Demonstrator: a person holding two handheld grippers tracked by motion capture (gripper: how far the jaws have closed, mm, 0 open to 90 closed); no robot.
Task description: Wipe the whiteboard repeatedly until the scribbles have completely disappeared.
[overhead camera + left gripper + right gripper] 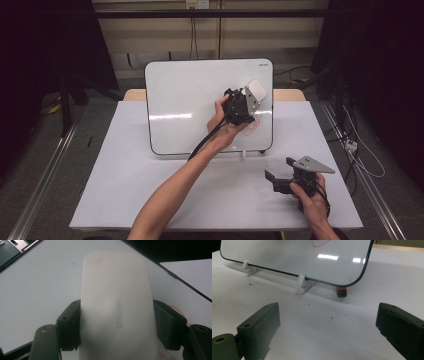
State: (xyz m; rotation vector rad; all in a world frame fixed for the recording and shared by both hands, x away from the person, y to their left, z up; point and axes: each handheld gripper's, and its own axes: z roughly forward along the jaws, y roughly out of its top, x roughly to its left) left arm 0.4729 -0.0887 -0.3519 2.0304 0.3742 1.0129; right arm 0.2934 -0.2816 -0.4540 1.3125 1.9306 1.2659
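Observation:
A whiteboard (190, 105) stands tilted on small stands at the back of the table, with a red scribble (251, 127) near its lower right. My left gripper (250, 97) is up against the board's right part and is shut on a white eraser (258, 90). In the left gripper view the white eraser (116, 307) sits clamped between both black pads over the whiteboard (37, 295). My right gripper (276, 170) rests low at the table's front right, open, nothing between its fingers. In the right gripper view the whiteboard (294, 255) and the red scribble (320, 243) lie ahead of my right gripper (327, 325).
The table (150, 190) is covered in white. A small red-and-black object (341, 292) lies under the board's lower right corner. White clips (301, 279) hold the board's bottom edge. Cables (360, 150) and metal rails lie on the floor at the right.

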